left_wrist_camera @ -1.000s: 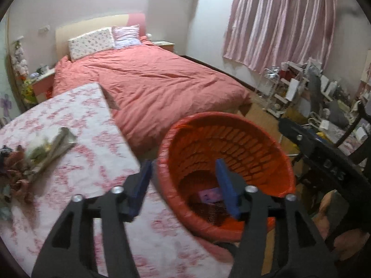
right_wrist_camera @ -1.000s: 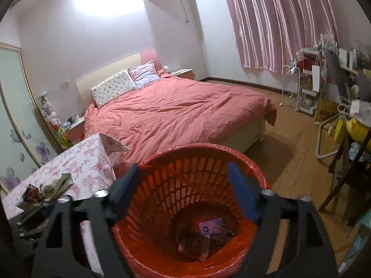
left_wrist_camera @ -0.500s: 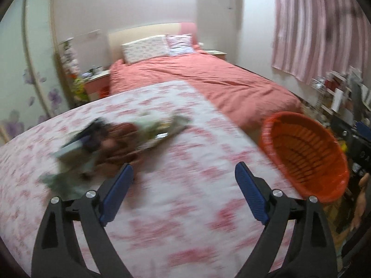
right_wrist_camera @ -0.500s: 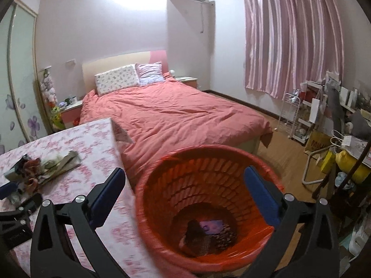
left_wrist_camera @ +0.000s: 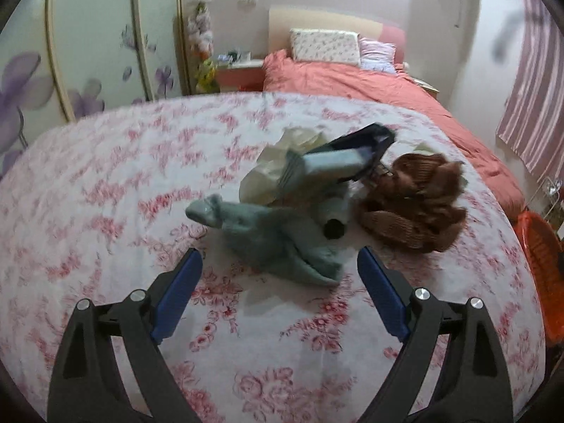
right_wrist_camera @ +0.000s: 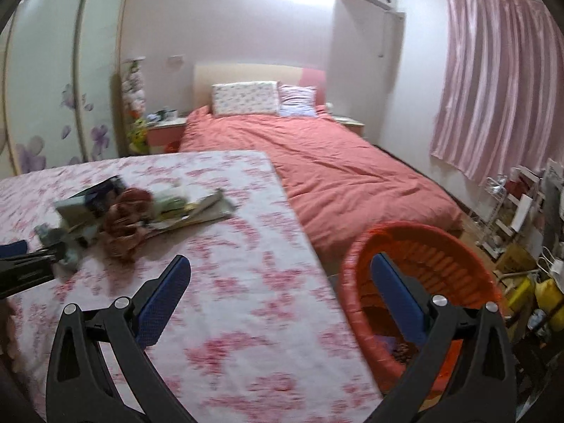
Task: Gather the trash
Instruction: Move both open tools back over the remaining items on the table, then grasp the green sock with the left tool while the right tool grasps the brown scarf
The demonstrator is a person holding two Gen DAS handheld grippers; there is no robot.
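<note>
A heap of trash lies on the table with the pink-flowered cloth: a crumpled pale green wrapper, a pale box with a dark flap, cream paper and brown crinkled paper. My left gripper is open and empty, just short of the green wrapper. The heap also shows in the right wrist view. My right gripper is open and empty over the table's right edge, beside the orange trash basket, which holds some scraps.
A bed with a salmon cover stands beyond the table. Pink curtains hang at the right. Shelves and clutter crowd the floor to the right of the basket. A wardrobe with flower prints is on the left.
My left gripper has swung left from over the basket to the trash heap on the table and has opened wide. My right gripper has turned left, so the basket now sits at its right.
</note>
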